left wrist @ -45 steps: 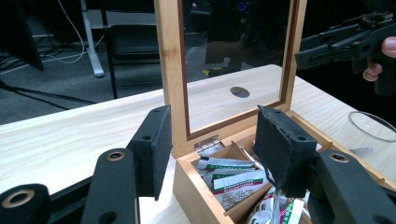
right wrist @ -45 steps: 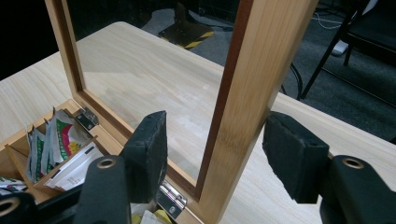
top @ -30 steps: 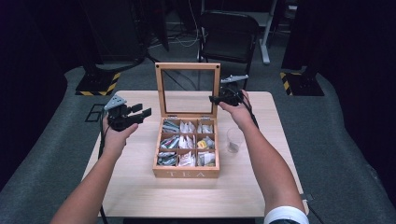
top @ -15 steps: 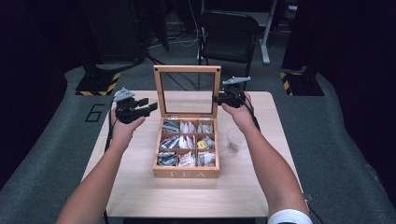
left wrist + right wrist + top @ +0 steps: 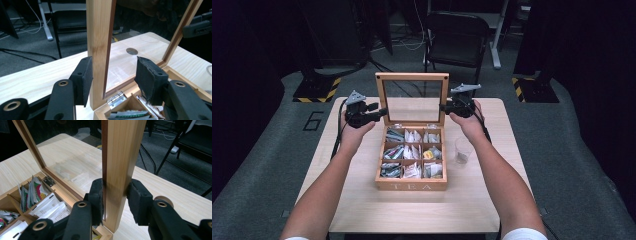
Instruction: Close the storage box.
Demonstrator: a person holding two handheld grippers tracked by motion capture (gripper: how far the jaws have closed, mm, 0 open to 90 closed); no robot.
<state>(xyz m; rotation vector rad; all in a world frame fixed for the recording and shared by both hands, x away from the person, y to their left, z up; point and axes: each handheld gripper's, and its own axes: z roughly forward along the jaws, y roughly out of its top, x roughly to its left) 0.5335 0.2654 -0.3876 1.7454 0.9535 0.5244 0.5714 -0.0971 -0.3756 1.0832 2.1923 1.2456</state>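
left gripper point(image 5: 379, 112) moved to lid point(image 5: 412, 76) | jaws straddle frame, unclamped | right gripper point(image 5: 445, 106) jaws clamp frame

The table point(image 5: 362, 200) was evenly lit from above, while the room beyond it was left dim, almost black. Soft reflections were seen on the glass of the lid point(image 5: 130, 65) standing on the table. The high view was rendered soft and grainy; the nearest jaws were slightly blurred.
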